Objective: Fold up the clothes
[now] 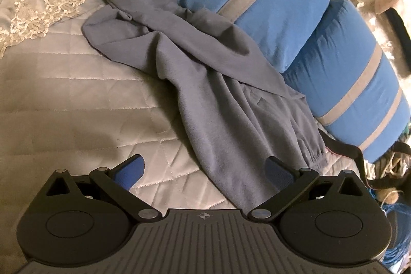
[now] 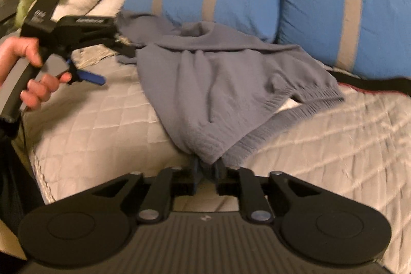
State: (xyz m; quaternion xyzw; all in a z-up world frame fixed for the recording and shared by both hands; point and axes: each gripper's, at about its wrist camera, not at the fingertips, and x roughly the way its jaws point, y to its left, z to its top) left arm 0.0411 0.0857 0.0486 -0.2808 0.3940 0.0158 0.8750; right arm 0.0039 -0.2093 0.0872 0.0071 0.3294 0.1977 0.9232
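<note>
right tool (image 2: 207,168) clenched on the grey sweater (image 2: 218,84) hem, left tool (image 1: 205,171) spread wide above the quilt (image 1: 64,94)

Right gripper (image 2: 207,169) fingertips buried under the bunched hem of the grey sweater (image 2: 221,84), pads unseen; pillows (image 2: 334,4) beyond it motion-blurred; sweater's far sleeve cut off by the top edge ahead of the left gripper (image 1: 205,171); clutter at its right unidentifiable.
</note>
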